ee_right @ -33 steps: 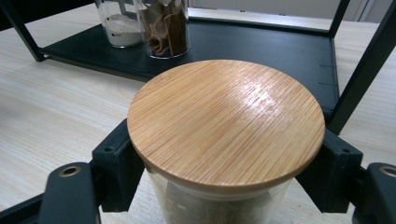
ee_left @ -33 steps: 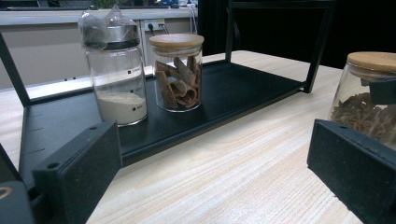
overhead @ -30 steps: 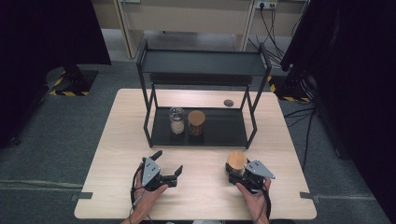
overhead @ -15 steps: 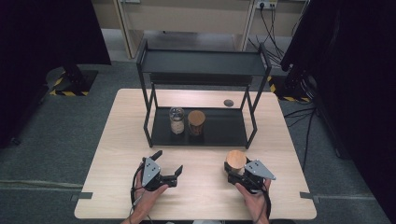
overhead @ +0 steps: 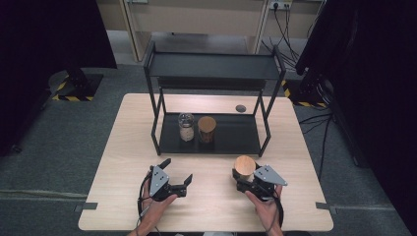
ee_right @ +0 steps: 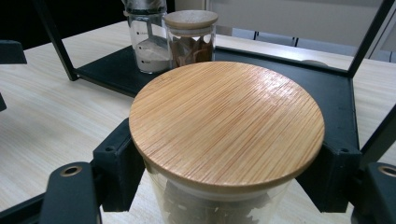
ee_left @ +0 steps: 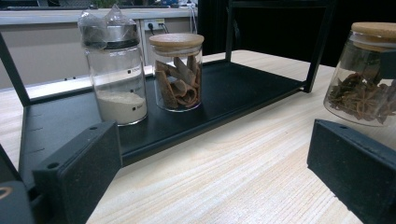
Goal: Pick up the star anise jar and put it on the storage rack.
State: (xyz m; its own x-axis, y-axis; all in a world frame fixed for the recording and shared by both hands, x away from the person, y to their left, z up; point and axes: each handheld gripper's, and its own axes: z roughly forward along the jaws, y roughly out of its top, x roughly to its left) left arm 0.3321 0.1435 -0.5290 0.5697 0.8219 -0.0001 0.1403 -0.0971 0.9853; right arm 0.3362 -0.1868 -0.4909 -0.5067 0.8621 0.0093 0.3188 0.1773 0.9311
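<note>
High view: the right claw (overhead: pixel 244 178) is gripping a bamboo-lidded jar (overhead: pixel 245 165) standing on the tabletop (overhead: pixel 216 206) just before the black shelf (overhead: pixel 231 135), while the left claw (overhead: pixel 176 172) is resting released.

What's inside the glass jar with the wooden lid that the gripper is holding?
Through the round glass jar with the bamboo lid, the left gripper view shows dark brown star-shaped spice pieces, probably star anise. In the right gripper view the lid covers them from above.

Glossy bamboo lid (ee_right: pixel 226 123); clear glass jar (ee_left: pixel 362 88); matt black rack (overhead: pixel 216 73)
</note>
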